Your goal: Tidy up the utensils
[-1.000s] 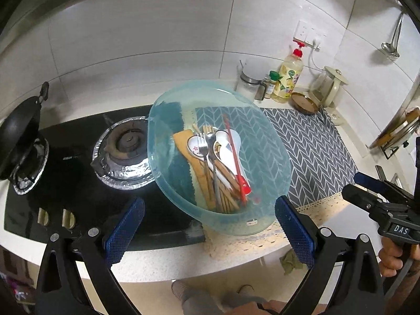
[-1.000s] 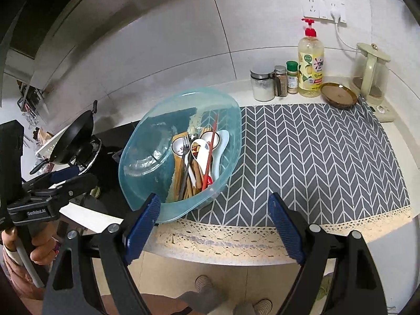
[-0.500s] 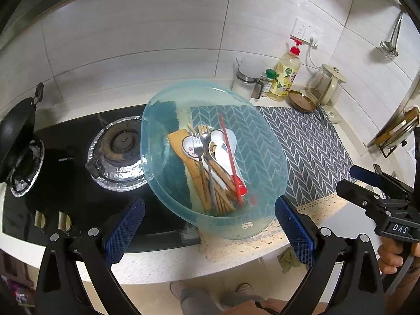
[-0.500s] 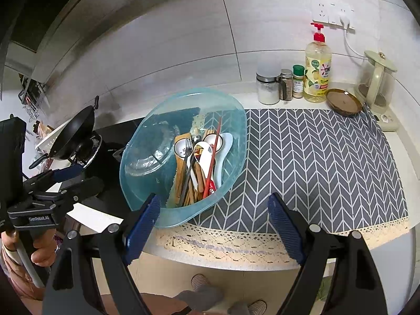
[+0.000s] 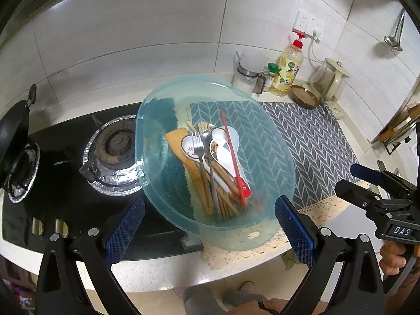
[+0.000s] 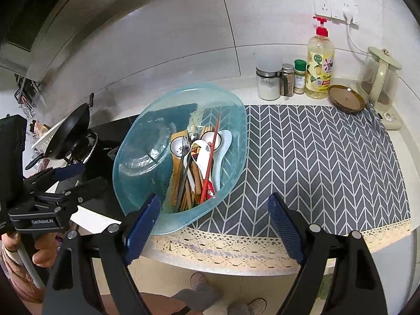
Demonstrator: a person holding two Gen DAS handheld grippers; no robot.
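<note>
Translucent blue plastic basin point(image 5: 265, 155) of jumbled utensils point(image 6: 195, 164) straddled counter's front edge point(image 5: 168, 275) and stove point(image 5: 65, 183); clumsy pull risked tipping. Left gripper point(image 5: 208, 229), right gripper point(image 6: 214, 223): jaws spread, empty.

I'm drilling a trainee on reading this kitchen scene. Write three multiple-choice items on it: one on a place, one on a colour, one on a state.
1. Where does the basin sit?
A. half on the stove, half on the mat
B. in a sink
C. on the floor

2. What colour is the soap bottle's pump?
A. green
B. red
C. blue

3. How does the right hand-held gripper stand?
A. shut on a fork
B. shut on the basin's rim
C. open, holding nothing

Answers: 1 A, its base overlaps the stove and the chevron mat. 2 B, the pump is red. 3 C, its pads stand wide apart, clamping nothing.
</note>
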